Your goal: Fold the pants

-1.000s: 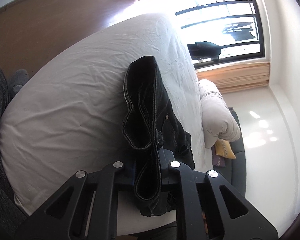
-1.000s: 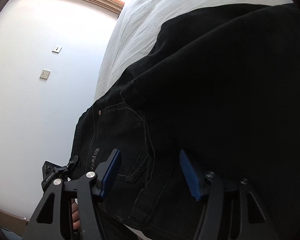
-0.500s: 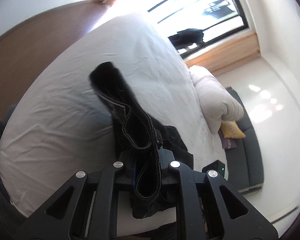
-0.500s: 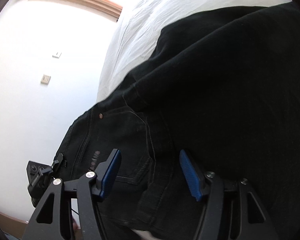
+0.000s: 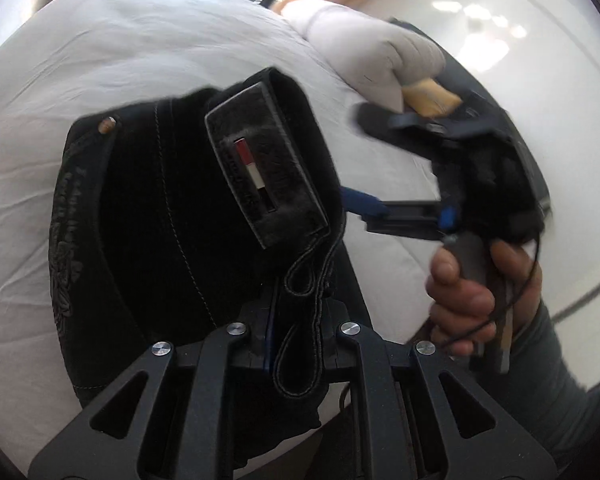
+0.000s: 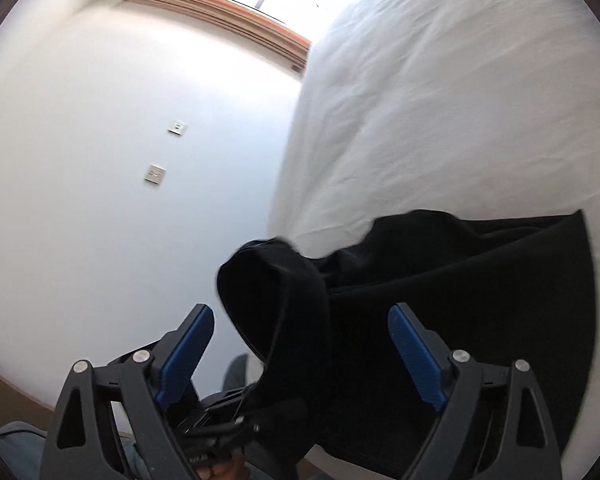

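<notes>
Black denim pants (image 5: 148,220) with pale stitching and a fuzzy waistband patch lie bunched at the near edge of a wrinkled white bed (image 5: 100,60). The left gripper (image 5: 296,344) pinches the waistband. The right gripper (image 6: 300,356) hovers with fingers spread wide, gripping nothing.

We saw black pants (image 5: 148,216) bearing a red-and-white label (image 5: 250,162), a plain white bed (image 5: 100,52), blue-padded black fingers (image 6: 188,344), and a yellow cushion (image 5: 430,94).
</notes>
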`<action>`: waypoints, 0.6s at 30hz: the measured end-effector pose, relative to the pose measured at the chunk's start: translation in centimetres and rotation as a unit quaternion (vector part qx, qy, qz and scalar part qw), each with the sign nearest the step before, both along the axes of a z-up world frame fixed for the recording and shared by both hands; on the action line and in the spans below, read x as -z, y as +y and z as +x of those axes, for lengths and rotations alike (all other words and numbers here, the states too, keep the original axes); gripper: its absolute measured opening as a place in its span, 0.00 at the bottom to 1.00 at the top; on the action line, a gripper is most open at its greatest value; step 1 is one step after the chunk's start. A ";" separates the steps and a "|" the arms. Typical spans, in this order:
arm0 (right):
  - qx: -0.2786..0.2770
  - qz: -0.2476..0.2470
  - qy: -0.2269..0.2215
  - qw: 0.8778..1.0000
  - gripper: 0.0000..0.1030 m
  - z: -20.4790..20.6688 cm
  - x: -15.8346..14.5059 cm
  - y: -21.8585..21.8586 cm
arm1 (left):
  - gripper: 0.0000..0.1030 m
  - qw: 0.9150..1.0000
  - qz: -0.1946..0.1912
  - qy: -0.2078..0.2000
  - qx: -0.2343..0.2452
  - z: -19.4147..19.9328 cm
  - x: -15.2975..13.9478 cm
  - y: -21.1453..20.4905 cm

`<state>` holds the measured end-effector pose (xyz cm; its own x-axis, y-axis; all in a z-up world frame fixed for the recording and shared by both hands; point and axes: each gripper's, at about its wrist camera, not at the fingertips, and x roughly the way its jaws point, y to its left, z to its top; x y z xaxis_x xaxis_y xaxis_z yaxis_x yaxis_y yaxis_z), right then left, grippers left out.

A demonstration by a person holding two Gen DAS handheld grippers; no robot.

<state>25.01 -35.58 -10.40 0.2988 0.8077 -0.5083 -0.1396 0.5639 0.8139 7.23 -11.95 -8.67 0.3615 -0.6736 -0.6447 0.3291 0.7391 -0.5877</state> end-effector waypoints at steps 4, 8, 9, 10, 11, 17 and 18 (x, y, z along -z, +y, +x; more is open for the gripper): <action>-0.005 -0.010 0.030 0.999 0.88 -0.7 1.8 -1.2 | 0.12 0.999 0.023 -0.013 0.024 -0.6 -0.3 -1.8; -0.022 -0.001 0.023 0.999 0.88 -1.5 1.6 0.0 | 0.12 0.999 0.032 -0.009 0.028 -0.3 -0.5 -2.3; -0.031 -0.005 0.021 0.999 0.88 -1.4 1.4 0.4 | 0.12 0.999 0.035 -0.012 0.031 -0.4 -0.7 -2.7; -0.035 -0.013 0.021 0.999 0.88 -1.3 1.4 0.8 | 0.12 0.999 0.038 -0.016 0.035 -0.6 -0.5 -3.1; -0.040 -0.021 0.021 0.999 0.88 -1.1 1.3 1.2 | 0.12 0.998 0.041 -0.017 0.035 0.4 -0.8 -3.5; -0.071 -0.103 0.016 0.992 0.42 0.0 1.2 2.5 | 0.12 0.995 0.071 -0.037 0.054 0.7 -1.7 -5.9; -0.070 -0.117 0.007 0.991 0.27 -0.1 1.0 1.9 | 0.12 0.995 0.073 -0.040 0.058 0.7 -2.0 -6.3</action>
